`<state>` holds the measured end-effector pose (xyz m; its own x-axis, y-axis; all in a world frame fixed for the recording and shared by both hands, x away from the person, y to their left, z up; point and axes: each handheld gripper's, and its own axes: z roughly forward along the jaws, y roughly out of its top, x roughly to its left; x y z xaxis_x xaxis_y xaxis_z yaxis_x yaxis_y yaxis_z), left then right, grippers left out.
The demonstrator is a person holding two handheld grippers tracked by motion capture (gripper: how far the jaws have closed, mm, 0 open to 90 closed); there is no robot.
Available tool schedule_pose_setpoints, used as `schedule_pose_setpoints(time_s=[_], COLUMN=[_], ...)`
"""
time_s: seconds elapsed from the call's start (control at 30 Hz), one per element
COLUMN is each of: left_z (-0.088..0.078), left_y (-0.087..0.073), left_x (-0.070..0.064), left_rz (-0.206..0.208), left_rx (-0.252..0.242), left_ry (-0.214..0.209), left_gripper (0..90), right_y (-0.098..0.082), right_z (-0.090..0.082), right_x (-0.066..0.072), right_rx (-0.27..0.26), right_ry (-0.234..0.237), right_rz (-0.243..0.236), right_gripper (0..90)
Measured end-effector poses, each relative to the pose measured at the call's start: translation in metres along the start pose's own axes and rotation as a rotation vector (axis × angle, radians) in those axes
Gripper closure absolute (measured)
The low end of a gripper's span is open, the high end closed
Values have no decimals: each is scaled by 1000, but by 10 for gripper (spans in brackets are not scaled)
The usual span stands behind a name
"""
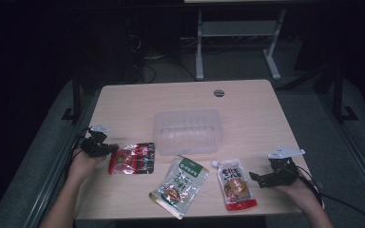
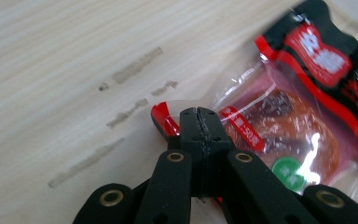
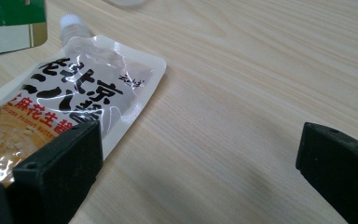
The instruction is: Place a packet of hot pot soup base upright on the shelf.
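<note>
While my left gripper (image 2: 199,112) sits at the table's (image 1: 247,102) left edge, its jaws are clenched on the near corner of the red snack packet (image 1: 132,158), which lies flat just ahead of the fingertips. Bare wood opens beyond, up to the clear plastic tray (image 1: 186,131). Next comes the green packet (image 1: 179,186), then the spouted sauce pouch (image 1: 235,184). My right gripper (image 3: 200,149) is released, jaws wide, one finger (image 3: 63,161) at that pouch's edge, open tabletop between them.

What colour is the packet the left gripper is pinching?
Red and black packet, with a clear window; best seen in the left gripper view.
</note>
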<state>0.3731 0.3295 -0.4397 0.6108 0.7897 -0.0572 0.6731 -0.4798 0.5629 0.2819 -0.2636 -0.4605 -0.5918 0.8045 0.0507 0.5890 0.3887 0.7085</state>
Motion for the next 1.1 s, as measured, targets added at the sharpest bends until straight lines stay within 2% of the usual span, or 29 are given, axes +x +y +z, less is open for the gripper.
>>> schedule_pose_setpoints(time_s=[0.13,0.2,0.23,0.3,0.33,0.4,0.47,0.63,0.73,0.8,0.83,0.87,1.03,1.07,1.1], left_z=[-1,-4,-4,-3,2,6,12,11,8,8,8,10,8,8,8], left_y=[1,9,9,17,22,24,25,22,20,19,18,17,16,16,15], left_x=[0,-6,-6,-12,-13,-12,-11,-17,-24,-25,-26,-26,-33,-33,-35], left_rz=[6,12,12,41,73,84,75,96,122,125,133,157,180,198,192], left_rx=[-4,-38,-38,-56,-42,-34,-41,-47,-52,-49,-41,-11,-22,-18,-11], left_ry=[23,18,18,34,64,71,36,25,16,8,2,-13,-41,-49,-59], left_gripper=[895,896,896,895,895,896,896,896,895,895,895,894,894,894,893], right_y=[1,2,2,1,1,1,1,0,0,0,0,0,0,0,0], right_z=[1,2,2,3,5,5,4,3,2,2,2,2,2,2,2], right_x=[1,2,2,2,2,3,3,1,1,2,2,2,2,2,2], right_rx=[2,5,5,7,13,15,13,10,9,13,13,13,11,9,10], right_ry=[2,6,6,9,11,11,10,6,5,6,6,6,7,7,8], right_rz=[-2,-2,-2,-9,-8,-8,-7,-5,-5,-2,-3,-3,-3,-5,-4], right_gripper=[3,3,3,3,3,3,3,3,3,3,3,3,3,3,3])
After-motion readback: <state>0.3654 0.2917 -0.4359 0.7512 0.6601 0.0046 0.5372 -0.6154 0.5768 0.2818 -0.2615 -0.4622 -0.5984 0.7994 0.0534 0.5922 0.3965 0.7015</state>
